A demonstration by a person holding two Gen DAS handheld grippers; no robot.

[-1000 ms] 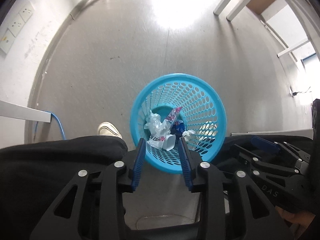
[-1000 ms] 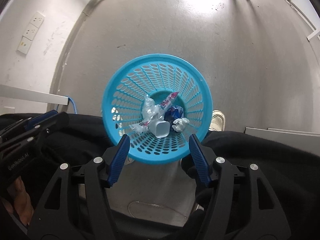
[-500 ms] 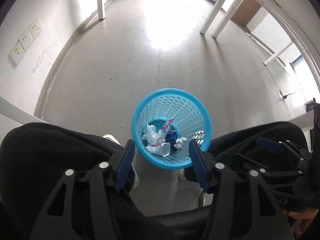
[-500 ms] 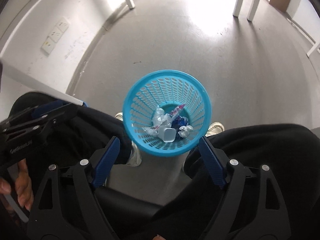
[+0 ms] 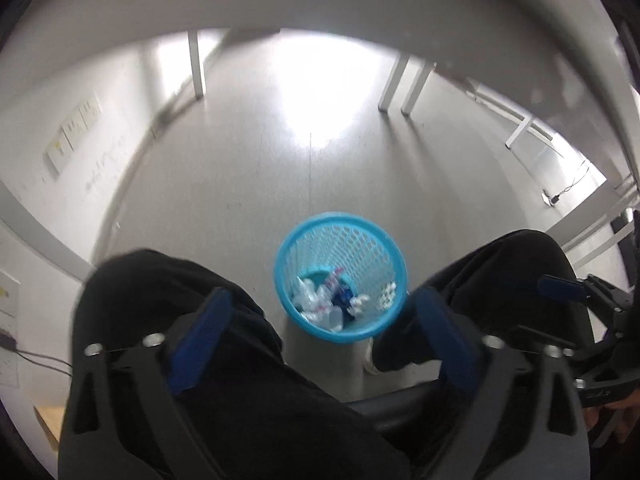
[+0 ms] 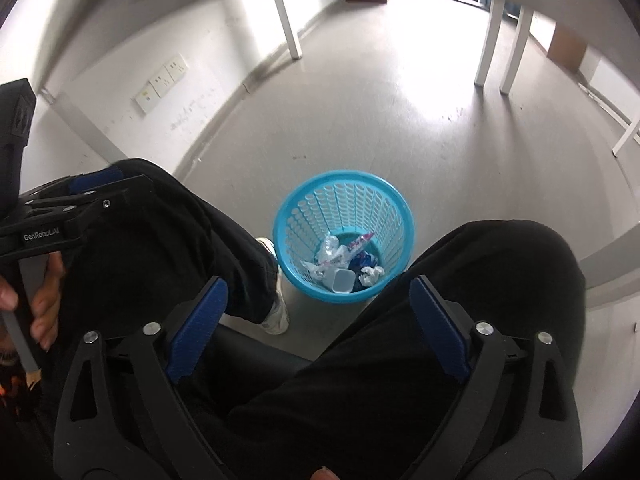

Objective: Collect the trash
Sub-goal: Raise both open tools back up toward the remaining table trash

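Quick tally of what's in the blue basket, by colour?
In the blue basket, as far as the right wrist view shows:
White cup: 1
White crumpled paper: 1
Clear crumpled plastic: 1
Pink wrapper: 1
Dark blue wrapper: 1
Total: 5

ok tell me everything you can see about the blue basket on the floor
The blue basket is a round, bright blue plastic bin with perforated walls and a solid rim, tapering to a smaller base. It stands upright on the grey floor between the seated person's legs. Inside lie crumpled clear plastic, a white cup, a white paper wad and a pink wrapper. Neither gripper touches it.
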